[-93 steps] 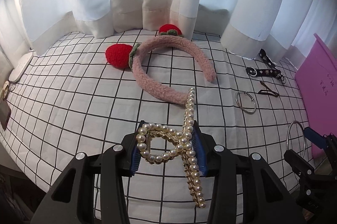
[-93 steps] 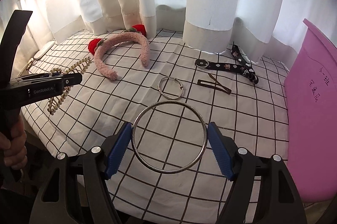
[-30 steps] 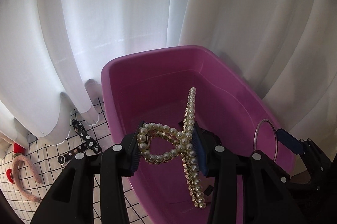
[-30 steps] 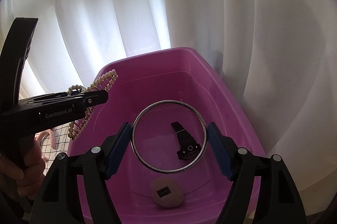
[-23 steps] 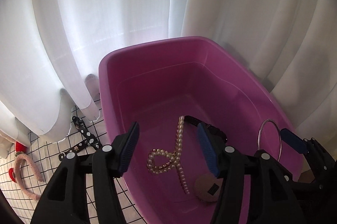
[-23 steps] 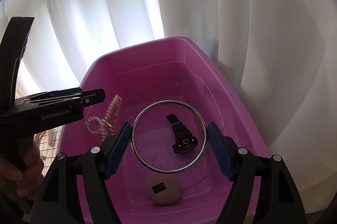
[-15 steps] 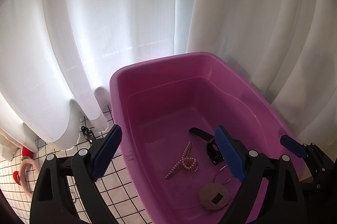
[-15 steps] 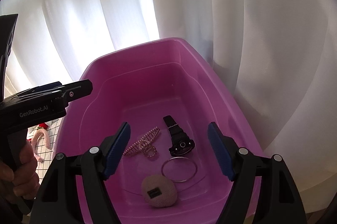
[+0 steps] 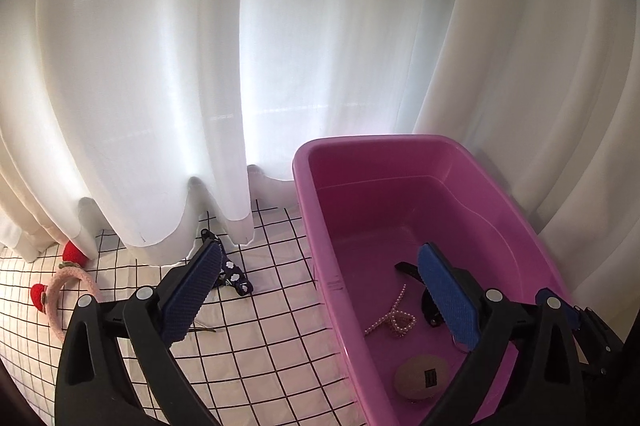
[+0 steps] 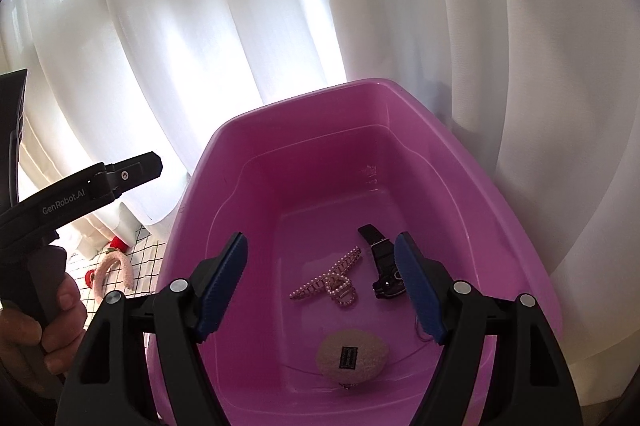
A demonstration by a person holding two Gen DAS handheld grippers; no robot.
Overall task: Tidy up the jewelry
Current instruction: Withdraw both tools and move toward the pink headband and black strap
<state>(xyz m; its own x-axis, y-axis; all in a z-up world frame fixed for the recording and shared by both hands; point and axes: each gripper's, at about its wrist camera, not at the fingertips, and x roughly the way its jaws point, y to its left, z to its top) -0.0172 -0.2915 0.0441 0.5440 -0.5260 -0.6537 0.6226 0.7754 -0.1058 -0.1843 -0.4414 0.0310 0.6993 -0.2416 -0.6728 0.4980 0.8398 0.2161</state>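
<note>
A pink plastic bin [image 9: 344, 145] [image 10: 304, 93] holds a pearl hair claw [image 9: 394, 318] [image 10: 330, 280], a black watch [image 10: 382, 262] [image 9: 406, 268] and a round beige puff [image 10: 352, 352] [image 9: 422, 372]. The metal ring shows only as a thin edge beside my right fingers in the bin. My left gripper [image 9: 320, 298] is open and empty, above the bin's left wall. My right gripper [image 10: 322, 284] is open and empty above the bin. On the checked cloth lie a pink headband with red strawberries [image 9: 56, 290] [image 10: 114, 262], a black flowered strap [image 9: 234, 272] and a thin hairpin [image 9: 202, 328].
White curtains [image 9: 240, 45] hang close behind the bin and the checked cloth [image 9: 272, 306]. The person's hand [image 10: 24, 330] holds the left gripper's handle at the left of the right wrist view.
Both grippers carried the pearl claw and the ring from the cloth to the bin, opened and dropped them in. Since then the left gripper has swung left toward the cloth.
</note>
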